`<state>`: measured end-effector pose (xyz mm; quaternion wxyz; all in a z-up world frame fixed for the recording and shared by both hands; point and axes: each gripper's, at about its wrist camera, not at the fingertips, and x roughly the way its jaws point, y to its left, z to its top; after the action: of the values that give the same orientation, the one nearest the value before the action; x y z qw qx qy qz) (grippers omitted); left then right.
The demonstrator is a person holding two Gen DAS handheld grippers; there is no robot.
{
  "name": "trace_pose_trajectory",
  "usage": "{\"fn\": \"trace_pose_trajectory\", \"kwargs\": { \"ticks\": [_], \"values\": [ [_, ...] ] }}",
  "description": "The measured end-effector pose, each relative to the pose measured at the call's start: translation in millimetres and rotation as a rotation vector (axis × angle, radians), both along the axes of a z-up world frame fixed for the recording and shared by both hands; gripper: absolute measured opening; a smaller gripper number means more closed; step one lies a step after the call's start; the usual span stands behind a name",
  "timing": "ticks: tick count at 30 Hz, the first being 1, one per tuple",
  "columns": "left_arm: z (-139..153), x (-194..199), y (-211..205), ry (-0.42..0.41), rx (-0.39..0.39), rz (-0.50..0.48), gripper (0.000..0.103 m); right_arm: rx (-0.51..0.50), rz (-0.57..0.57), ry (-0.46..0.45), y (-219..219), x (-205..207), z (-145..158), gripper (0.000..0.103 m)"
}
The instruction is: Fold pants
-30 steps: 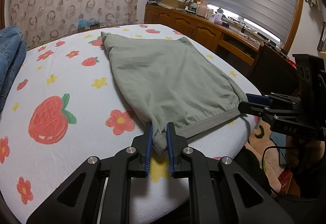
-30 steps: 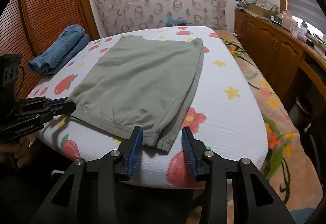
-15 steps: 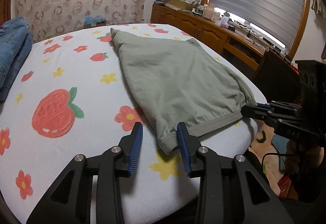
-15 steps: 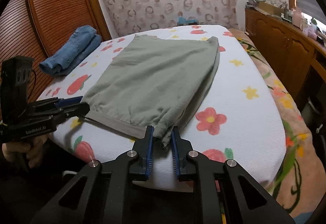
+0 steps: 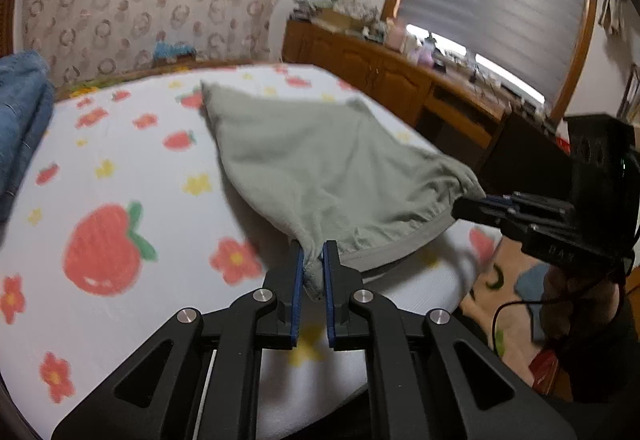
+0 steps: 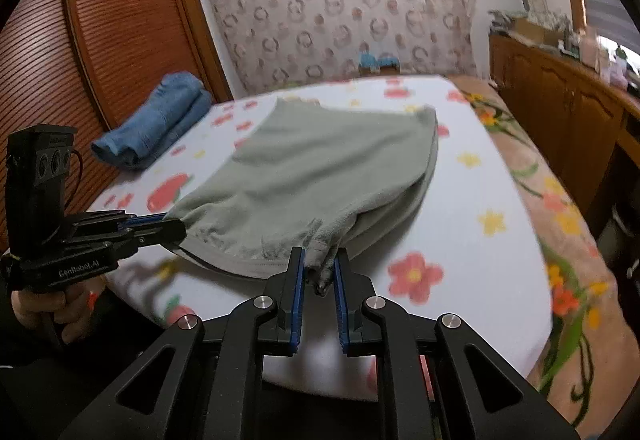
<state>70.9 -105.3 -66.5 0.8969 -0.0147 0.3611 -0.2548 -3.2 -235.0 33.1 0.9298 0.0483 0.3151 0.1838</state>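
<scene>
Grey-green pants (image 5: 328, 168) lie folded on a bed with a strawberry-print sheet (image 5: 120, 200), waistband edge towards me. My left gripper (image 5: 311, 252) is shut on the near left corner of that edge. The right gripper (image 6: 319, 256) is shut on the near right corner, cloth bunched between its blue pads. Both corners are raised a little off the sheet, and the edge sags between them. Each gripper shows in the other's view: the right gripper (image 5: 472, 206) and the left gripper (image 6: 176, 226), held by a hand (image 6: 52, 308).
Folded blue jeans (image 6: 156, 120) lie at the bed's far left by a wooden wardrobe (image 6: 100, 40). A wooden cabinet (image 5: 380, 76) with clutter runs along the right under a window. A flowered blanket (image 6: 560, 220) hangs off the bed's right side.
The left gripper opened, then shut again on its corner. The right gripper closed on the other corner. The near edge of the pants now hangs lifted between the two.
</scene>
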Motion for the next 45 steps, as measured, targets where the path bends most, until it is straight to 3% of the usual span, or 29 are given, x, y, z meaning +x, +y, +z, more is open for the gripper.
{"fn": "trace_pose_trajectory", "kwargs": {
  "ticks": [8,13,28,45],
  "values": [
    [53,-13,9,-0.114,-0.038,0.024,0.01,-0.01,0.034,-0.106,7,-9,39,0.014],
    [71,-17,11,-0.145,-0.034,0.022,0.01,-0.021,0.055,-0.156,12,-19,56,0.014],
    [120,-30,28,-0.255,-0.059,0.035,0.01,-0.072,0.104,-0.272,17,-42,71,0.014],
    [185,-35,68,-0.42,-0.069,0.116,0.01,-0.105,0.177,-0.423,37,-39,114,0.014]
  ]
}}
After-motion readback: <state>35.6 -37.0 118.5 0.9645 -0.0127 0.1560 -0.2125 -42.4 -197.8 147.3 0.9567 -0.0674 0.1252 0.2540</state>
